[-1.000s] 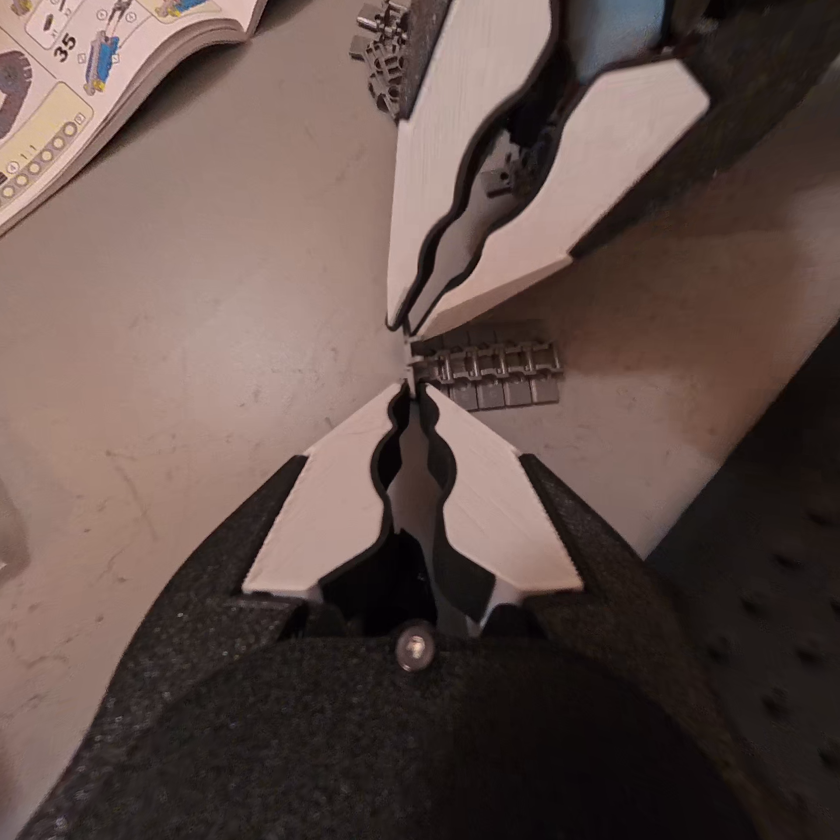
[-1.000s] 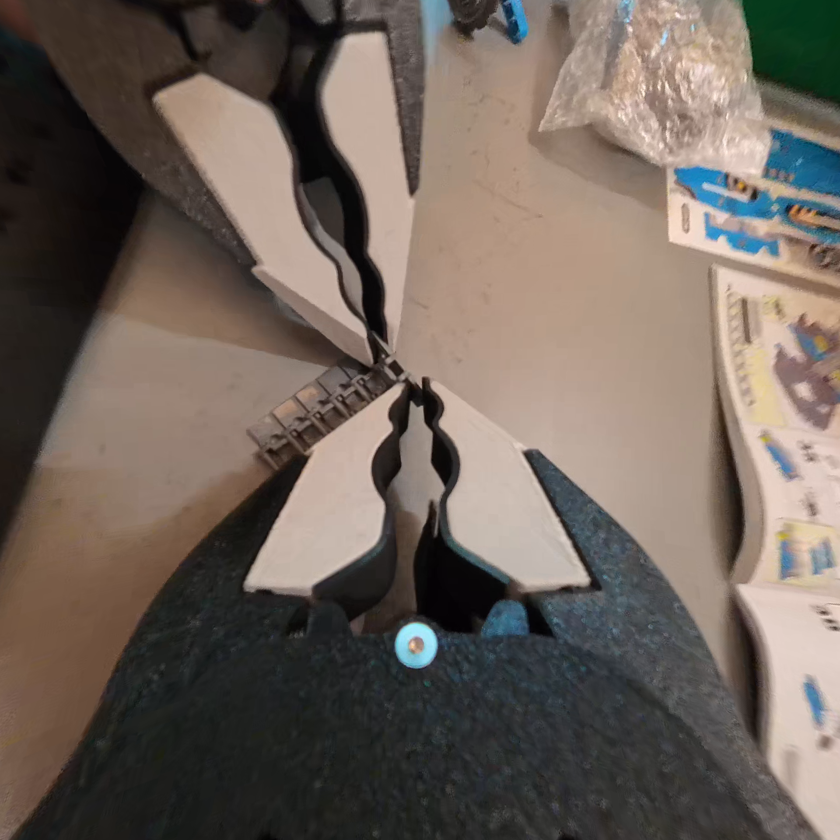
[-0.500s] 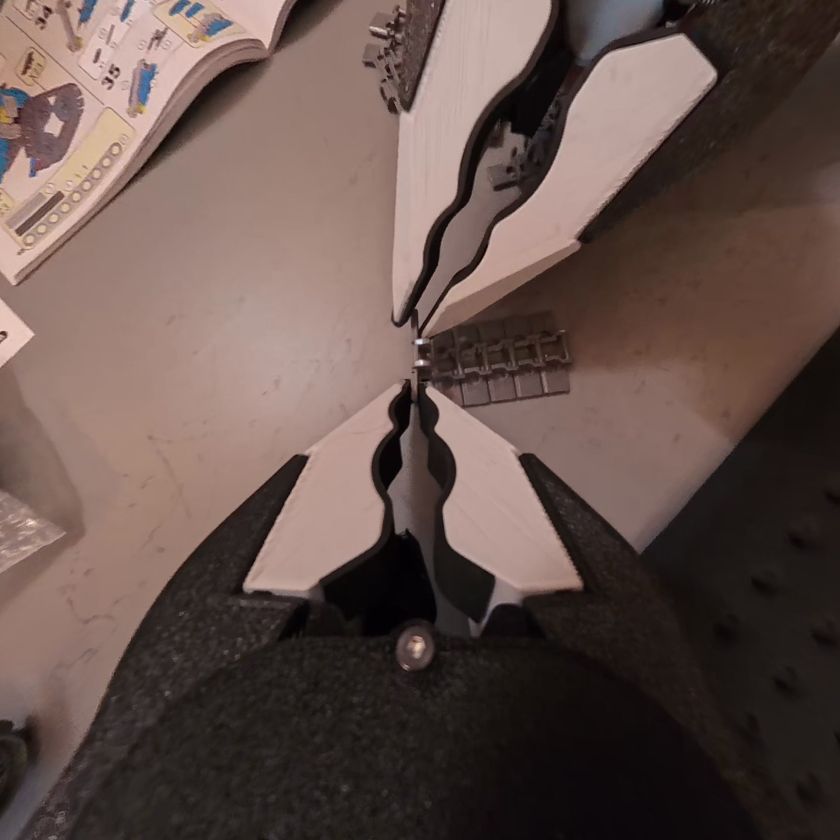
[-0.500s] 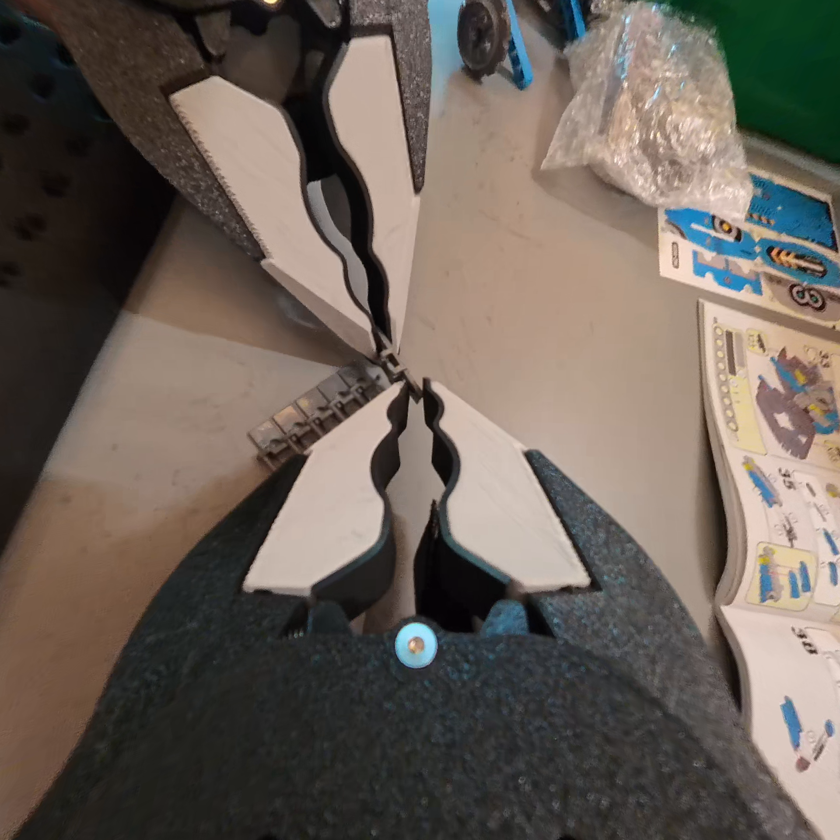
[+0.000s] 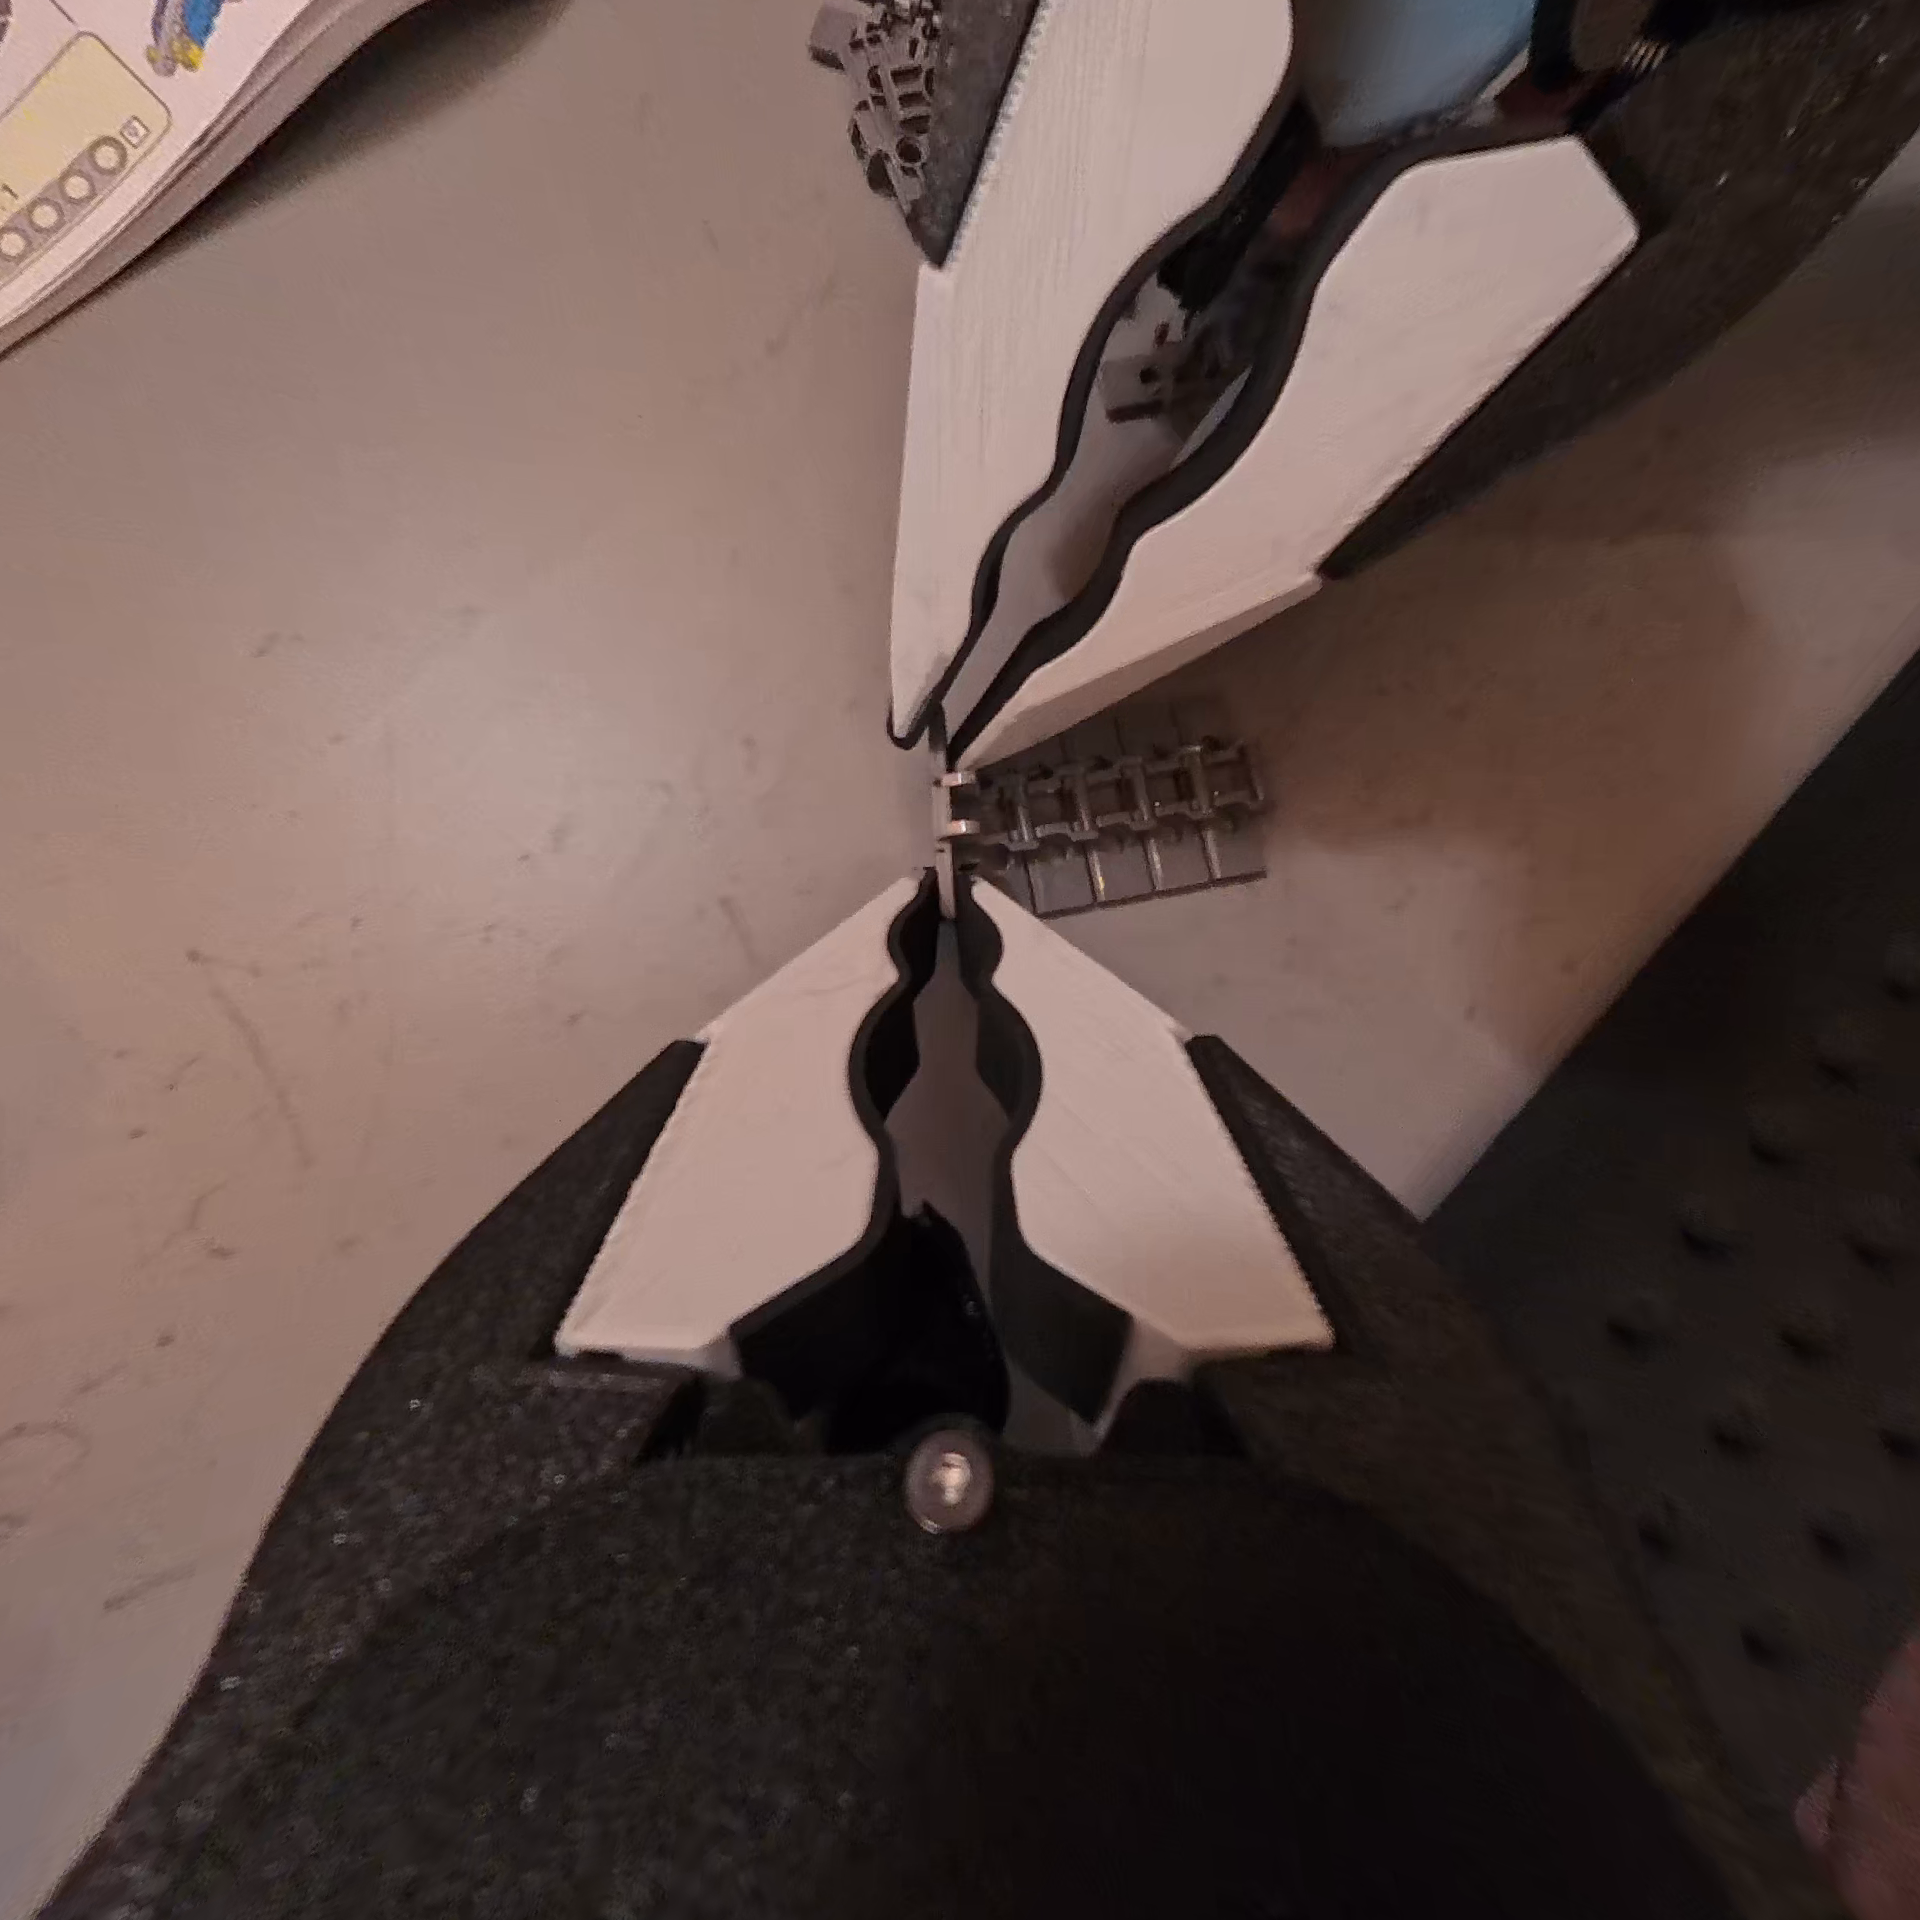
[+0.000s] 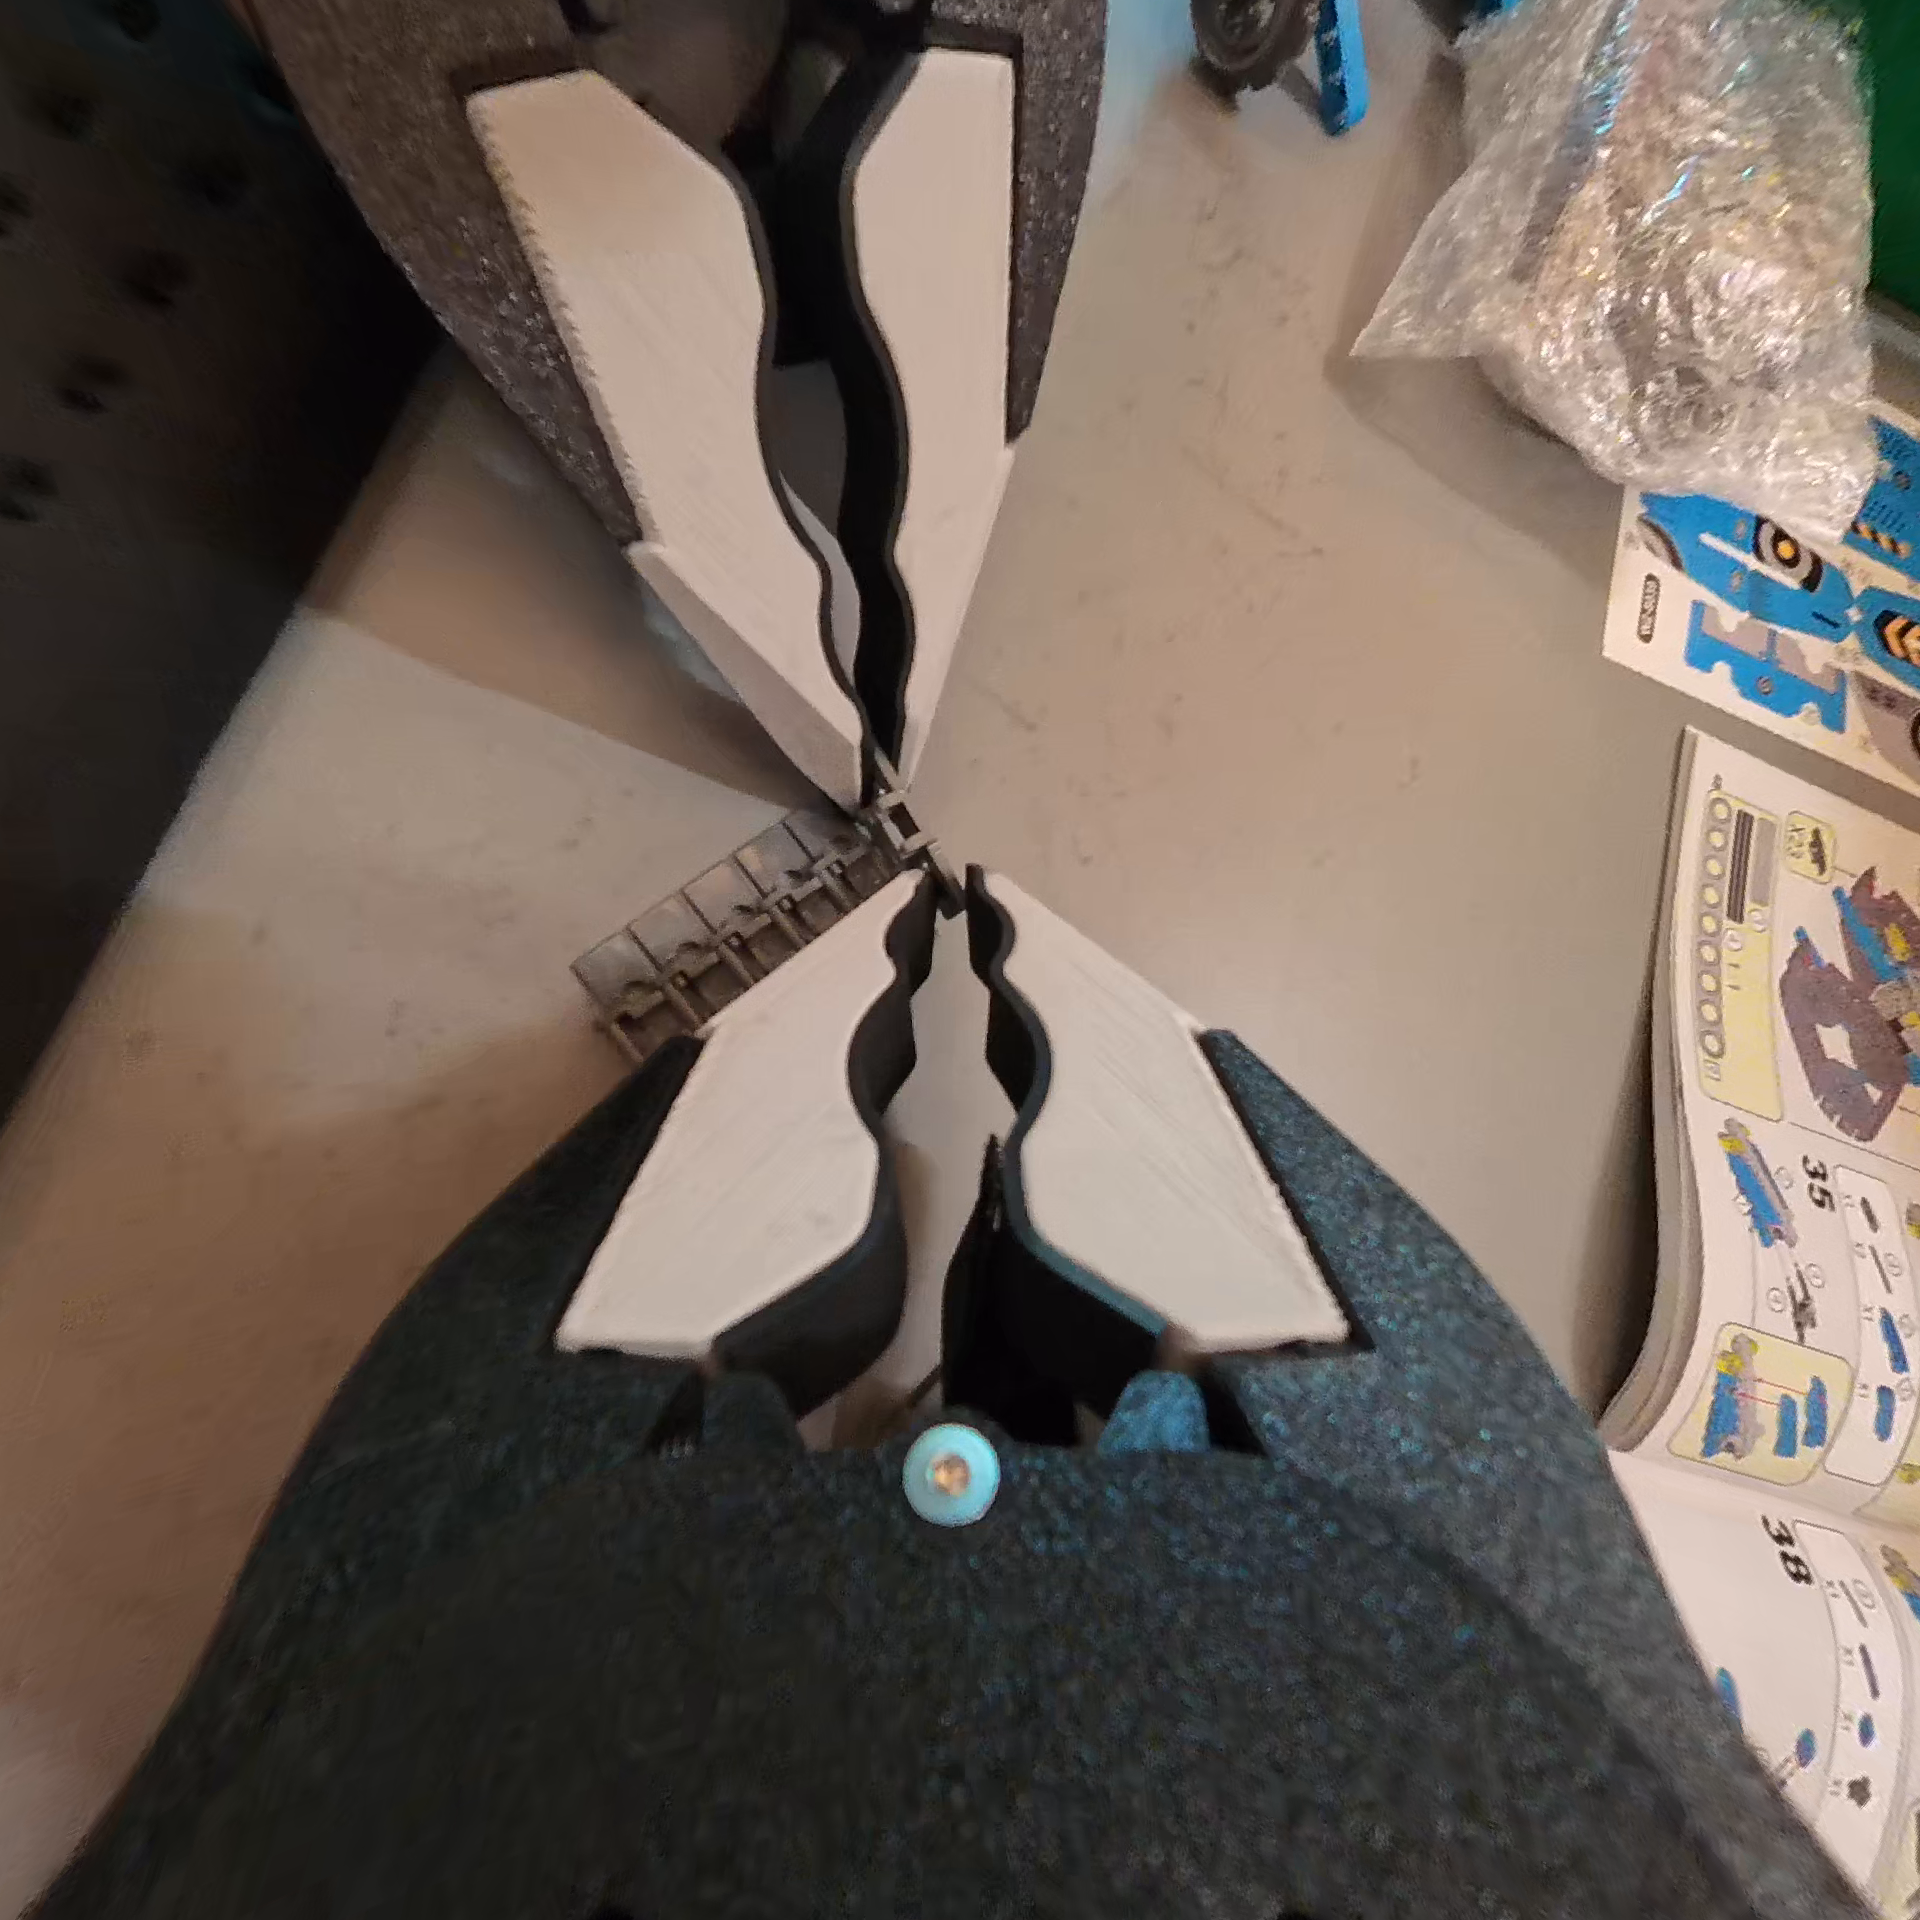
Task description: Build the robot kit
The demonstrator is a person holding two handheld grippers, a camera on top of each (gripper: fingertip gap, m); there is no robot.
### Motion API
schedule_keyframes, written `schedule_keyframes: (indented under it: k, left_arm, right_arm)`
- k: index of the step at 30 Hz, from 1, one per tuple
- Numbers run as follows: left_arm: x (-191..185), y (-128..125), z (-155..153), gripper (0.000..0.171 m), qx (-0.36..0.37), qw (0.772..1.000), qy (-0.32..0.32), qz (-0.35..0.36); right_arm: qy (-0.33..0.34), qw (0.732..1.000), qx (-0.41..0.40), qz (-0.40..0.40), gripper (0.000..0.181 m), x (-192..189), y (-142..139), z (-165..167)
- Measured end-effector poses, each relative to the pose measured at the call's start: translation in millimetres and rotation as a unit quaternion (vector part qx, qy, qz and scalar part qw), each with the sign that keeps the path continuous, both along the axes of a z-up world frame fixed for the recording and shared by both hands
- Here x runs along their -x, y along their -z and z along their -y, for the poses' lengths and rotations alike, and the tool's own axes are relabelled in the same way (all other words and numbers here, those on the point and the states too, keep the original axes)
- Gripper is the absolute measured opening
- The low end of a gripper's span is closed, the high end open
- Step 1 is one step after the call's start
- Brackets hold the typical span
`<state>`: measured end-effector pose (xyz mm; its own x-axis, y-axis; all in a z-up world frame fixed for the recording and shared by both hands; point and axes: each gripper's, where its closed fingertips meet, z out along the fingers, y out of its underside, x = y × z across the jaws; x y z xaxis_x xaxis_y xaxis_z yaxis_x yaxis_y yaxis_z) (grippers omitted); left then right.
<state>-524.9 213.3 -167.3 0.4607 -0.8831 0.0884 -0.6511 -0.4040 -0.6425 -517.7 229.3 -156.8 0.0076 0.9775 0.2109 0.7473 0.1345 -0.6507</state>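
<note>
The grey track-link strip [image 5: 1122,831], a short chain of small plastic links, looks light, rigid link by link but hinged, so best pinched at an end link. It lies on the beige tabletop [image 5: 416,727] at frame centre. The left gripper [image 5: 948,902] from below and the right gripper [image 5: 940,727] from above each pinch closed on its left end link.

Grey plastic linked track strip [image 5: 1127,831] on beige tabletop [image 5: 416,727], white-fingered black speckled grippers w/ black wavy pads, blue-and-yellow illustrated white instruction booklet [image 6: 1787,1143], silvery crinkled plastic bag [image 6: 1662,239].
</note>
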Motion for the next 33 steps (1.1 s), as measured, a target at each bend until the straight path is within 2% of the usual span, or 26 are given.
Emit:
schedule_keyframes:
  k: [6, 10, 13, 17, 23, 26, 28, 30, 32, 33]
  left_arm:
    - [0, 3, -2, 0.003, -0.002, 0.999, -0.026, -0.019]
    - [0, -5, -3, 0.002, -0.025, 0.999, -0.015, -0.039]
    - [-8, -14, 2, 0.003, -0.019, 1.000, -0.006, -0.007]
    - [-17, -16, 37, 0.003, 0.044, 0.995, 0.089, 0.032]
    - [-11, -26, 41, 0.002, 0.098, 0.987, 0.088, 0.089]
    - [5, -25, 34, 0.003, 0.091, 0.990, 0.064, 0.089]
    - [17, -19, 32, 0.002, 0.102, 0.990, 0.048, 0.085]
    - [21, -13, 41, 0.003, 0.150, 0.984, 0.056, 0.082]
    - [19, -10, 46, 0.003, 0.185, 0.977, 0.060, 0.084]
    - [18, -8, 50, 0.003, 0.202, 0.974, 0.064, 0.084]
  right_arm:
    - [-0.016, 0.999, -0.015, 0.027, 0.005, -1, 9, -2]
    - [-0.011, 1.000, 0.006, 0.012, 0.005, -1, 0, -1]
    - [-0.008, 0.999, 0.043, 0.004, 0.005, -9, -10, 3]
    - [-0.005, 0.986, 0.164, 0.022, 0.004, -20, -10, 40]
    - [0.071, 0.986, 0.148, -0.043, 0.006, -16, -19, 43]
    - [0.098, 0.990, 0.095, -0.025, 0.029, -29, -15, 46]
    - [0.073, 0.993, 0.085, -0.034, 0.034, -27, -12, 65]
    - [0.046, 0.996, 0.069, -0.042, 0.044, -16, -6, 79]
    - [0.037, 0.999, 0.030, -0.010, 0.058, -12, 3, 77]
    - [0.028, 0.999, 0.018, -0.007, 0.058, -8, 5, 77]
